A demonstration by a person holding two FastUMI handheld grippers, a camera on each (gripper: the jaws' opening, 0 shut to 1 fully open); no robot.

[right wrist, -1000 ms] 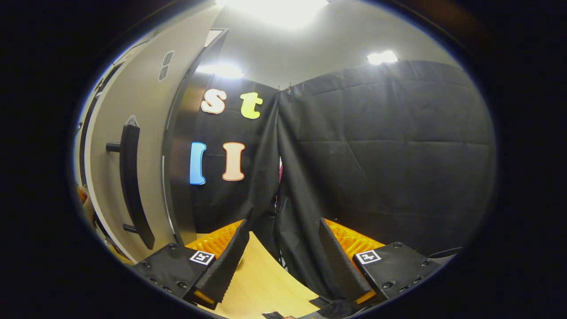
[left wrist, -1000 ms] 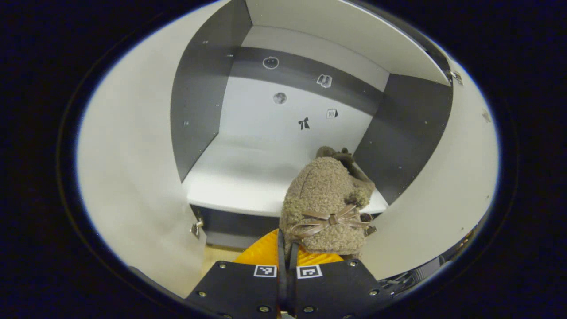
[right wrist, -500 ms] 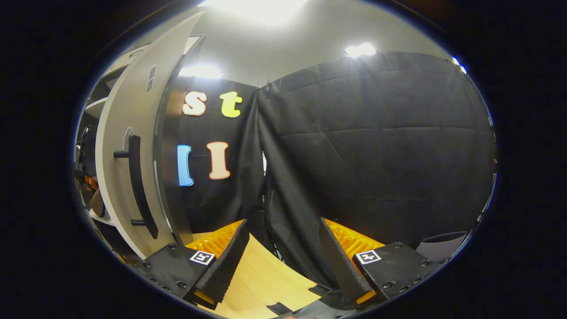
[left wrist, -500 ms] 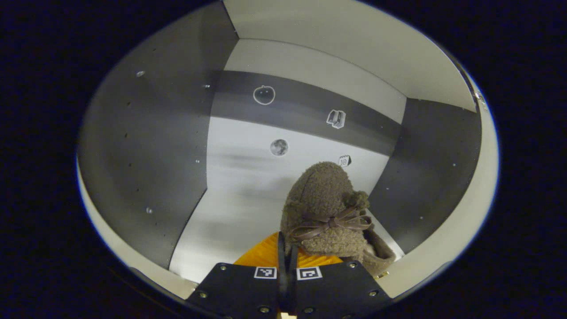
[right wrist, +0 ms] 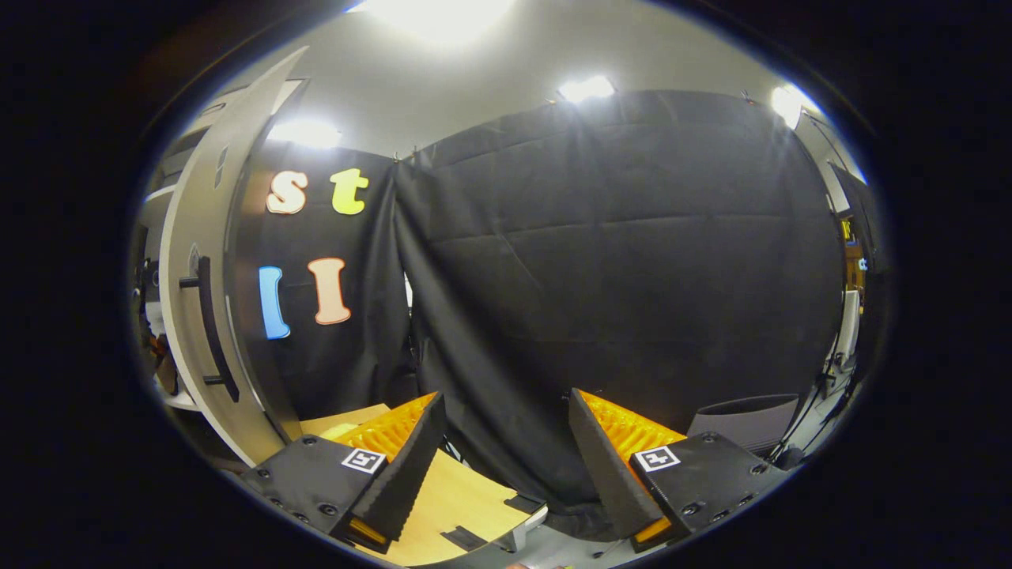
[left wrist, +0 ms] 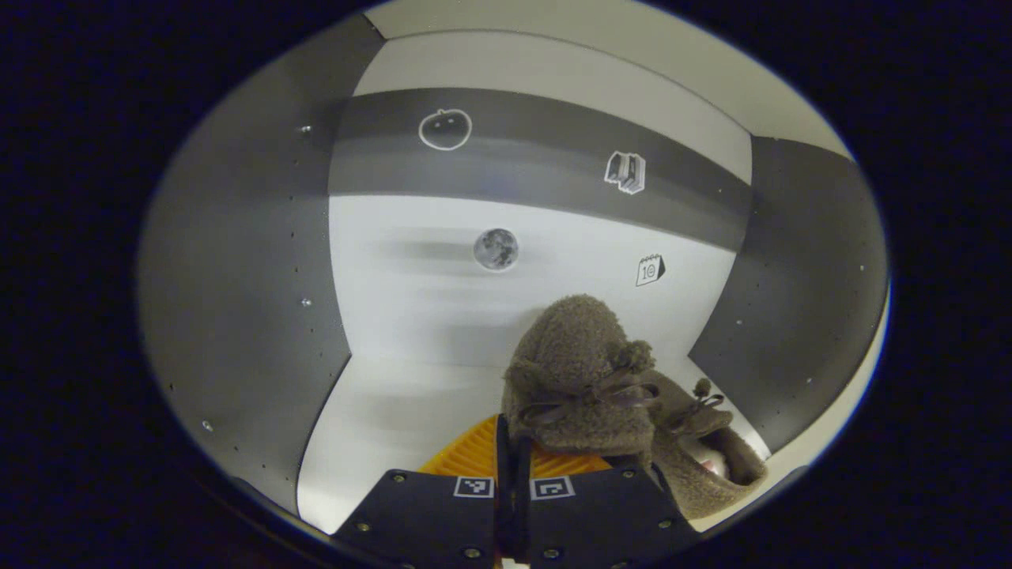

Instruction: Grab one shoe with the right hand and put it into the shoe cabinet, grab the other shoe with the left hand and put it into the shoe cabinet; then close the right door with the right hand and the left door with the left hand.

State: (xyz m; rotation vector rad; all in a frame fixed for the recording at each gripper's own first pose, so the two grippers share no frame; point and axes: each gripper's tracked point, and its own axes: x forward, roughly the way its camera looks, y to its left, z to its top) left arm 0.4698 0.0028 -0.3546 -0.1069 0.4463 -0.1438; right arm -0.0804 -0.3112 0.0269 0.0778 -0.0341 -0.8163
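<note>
Left gripper [left wrist: 512, 474] jaws are pinching shut on a fuzzy brown slipper with a ribbon bow [left wrist: 575, 379], holding it inside the white-and-grey shoe cabinet [left wrist: 237, 300] above the white shelf. A second matching fuzzy brown slipper [left wrist: 704, 458] is lying just right of it. Right gripper [right wrist: 506, 466] jaws are standing wide apart, empty, facing the black cloth; open white cabinet door with a black bar handle [right wrist: 207, 324] is showing at left.

Claw: my left gripper [left wrist: 513, 466] clamps a fuzzy slipper [left wrist: 579, 375].
Setting: inside the cabinet [left wrist: 237, 316], second slipper [left wrist: 704, 458] alongside.
</note>
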